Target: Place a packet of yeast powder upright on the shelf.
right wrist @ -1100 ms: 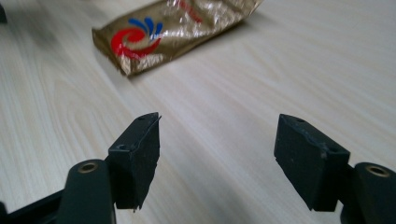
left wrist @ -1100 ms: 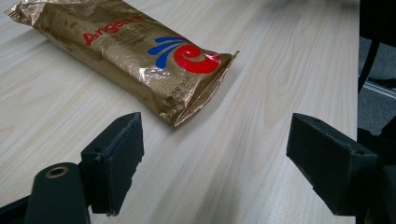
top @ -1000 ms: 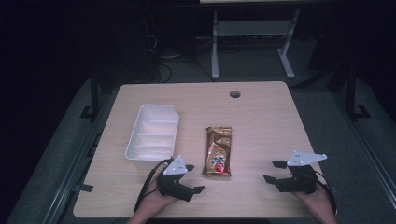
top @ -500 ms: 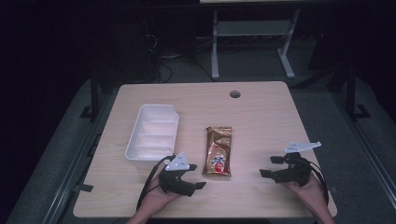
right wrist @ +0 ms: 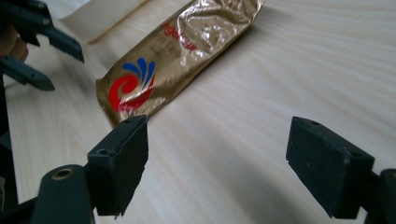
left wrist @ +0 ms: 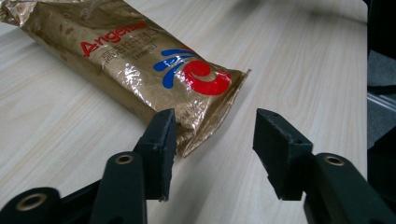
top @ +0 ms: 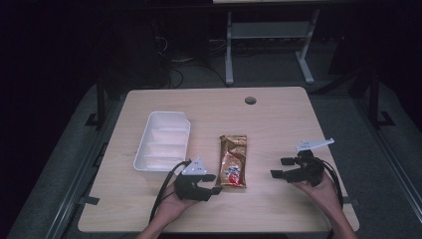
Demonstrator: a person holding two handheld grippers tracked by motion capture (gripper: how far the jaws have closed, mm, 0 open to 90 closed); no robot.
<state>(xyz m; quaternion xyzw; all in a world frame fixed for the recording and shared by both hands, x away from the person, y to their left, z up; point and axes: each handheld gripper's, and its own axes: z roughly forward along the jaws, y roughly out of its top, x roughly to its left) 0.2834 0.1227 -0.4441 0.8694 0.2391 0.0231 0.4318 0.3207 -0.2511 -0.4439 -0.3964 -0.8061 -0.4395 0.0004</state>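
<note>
A gold foil snack packet (top: 234,159) with a red and blue swirl lies flat on the wooden table (top: 278,124), long side pointing away from me. My left gripper (top: 216,183) sits at its near left corner. In the left gripper view that corner (left wrist: 205,126) lies between the jaws of the left gripper (left wrist: 215,140), which have just been closing; the pads do not press it. My right gripper (top: 277,168) hovers to the right of the packet, open over bare wood (right wrist: 219,154), its jaws having just closed a little. The packet (right wrist: 177,56) lies ahead of it.
A white plastic tray (top: 142,144) stands left of the packet, close behind the left gripper. A round cable hole (top: 250,100) sits near the table's far edge. Bare wood stretches right of the packet. Metal frame legs stand on the floor beyond the table.
My right gripper has moved left, toward the packet. The left gripper stayed at the packet's near corner and its jaws have narrowed.
</note>
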